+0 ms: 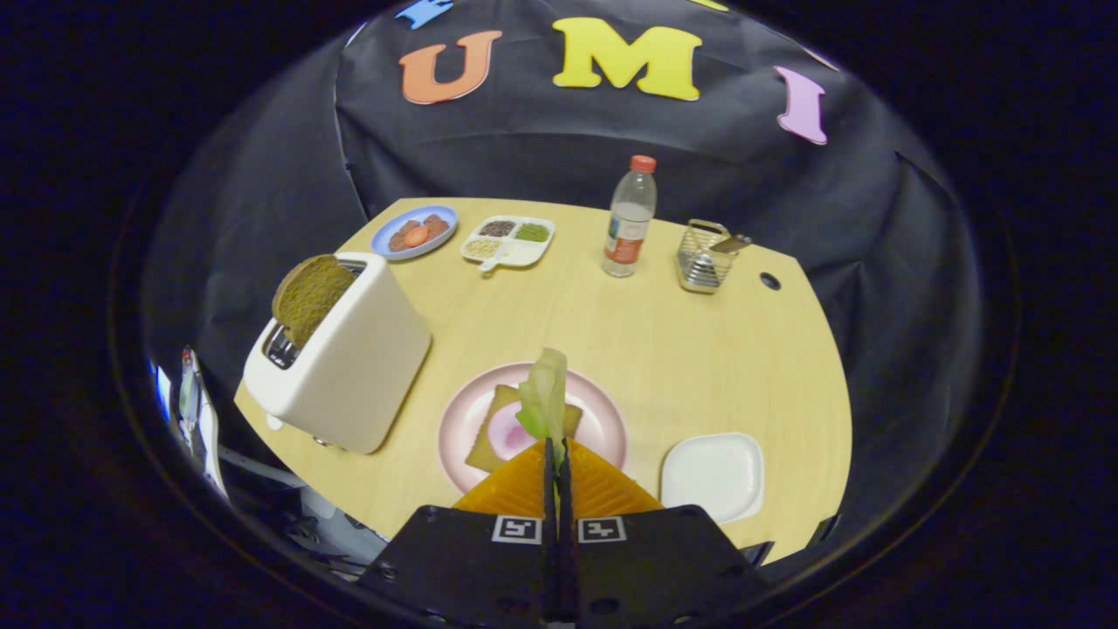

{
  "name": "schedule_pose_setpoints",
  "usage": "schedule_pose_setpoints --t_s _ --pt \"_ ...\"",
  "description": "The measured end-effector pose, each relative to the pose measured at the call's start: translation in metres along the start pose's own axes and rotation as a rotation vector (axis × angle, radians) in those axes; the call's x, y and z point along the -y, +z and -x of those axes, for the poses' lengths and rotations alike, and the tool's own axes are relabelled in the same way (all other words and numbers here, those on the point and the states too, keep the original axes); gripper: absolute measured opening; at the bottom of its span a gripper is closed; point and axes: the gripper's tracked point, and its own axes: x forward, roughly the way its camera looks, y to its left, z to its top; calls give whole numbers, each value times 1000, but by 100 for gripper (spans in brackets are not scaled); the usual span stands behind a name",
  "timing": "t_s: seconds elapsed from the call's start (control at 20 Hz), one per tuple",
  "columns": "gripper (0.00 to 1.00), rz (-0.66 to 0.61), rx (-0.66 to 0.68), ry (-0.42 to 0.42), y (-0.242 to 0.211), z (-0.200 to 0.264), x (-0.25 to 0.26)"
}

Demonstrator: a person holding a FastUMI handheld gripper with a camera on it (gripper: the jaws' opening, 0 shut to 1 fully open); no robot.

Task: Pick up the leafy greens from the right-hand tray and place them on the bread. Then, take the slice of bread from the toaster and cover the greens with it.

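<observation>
Two jaws of the gripper [556, 450] are pinched together on a pale green leafy piece of lettuce [545, 397], which stands up just ahead of them over a tan bread slice [498, 425] with a pink patch, lying on a round pink plate [603, 419]. Beside the plate sits a white square tray [712, 476]. A brown bread slice [307, 297] pokes out of the cream toaster [349, 367] on the light wooden tabletop [699, 349]
</observation>
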Motion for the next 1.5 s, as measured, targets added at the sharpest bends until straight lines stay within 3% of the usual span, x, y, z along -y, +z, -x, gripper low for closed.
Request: schedule_pose_setpoints --t_s 0.15,0.25,0.45,1.1,1.2,1.25,1.35,1.5 --pt "0 9 -30 80 -4 -10 -42" --pt "1 -16 -77 79 -12 -28 -48" --pt "0 -19 -123 -45 -18 -72 -16" --pt "3 -51 -158 -123 -21 -117 23" --pt "10 -60 -157 -139 -22 -114 28" --pt "26 -64 -148 -143 -21 -113 29" --pt "32 -75 -127 -145 -18 -106 30" --pt "51 -88 -103 -141 -11 -86 27"
